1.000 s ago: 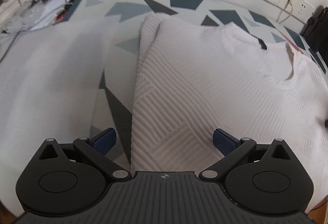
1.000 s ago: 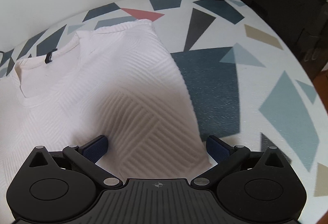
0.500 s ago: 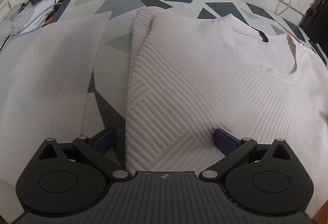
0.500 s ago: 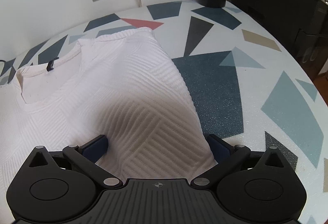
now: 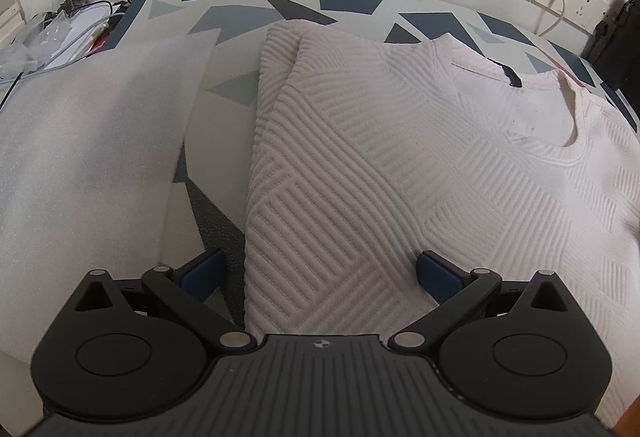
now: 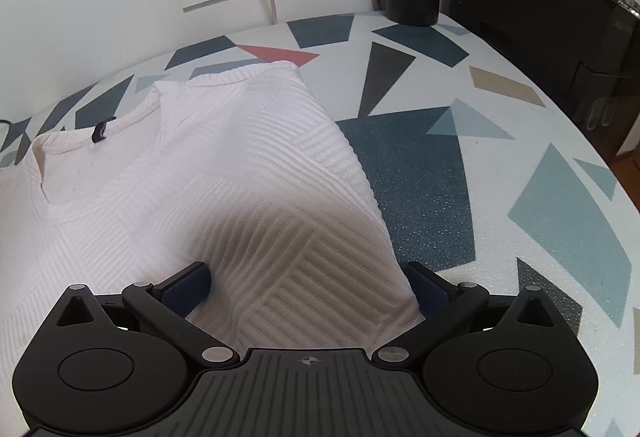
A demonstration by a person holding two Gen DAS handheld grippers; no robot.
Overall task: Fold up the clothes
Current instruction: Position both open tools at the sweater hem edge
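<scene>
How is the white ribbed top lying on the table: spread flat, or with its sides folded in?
Sides folded in: the white top shows a doubled layer along its left edge, a straight right edge, no sleeves out.

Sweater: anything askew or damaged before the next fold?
Nothing stands out. The white sweater lies flat on the patterned table, both sides folded in with straight edges and the collar facing up. No stains or tears visible. Both grippers, left and right, have open jaws over the hem corners.
</scene>
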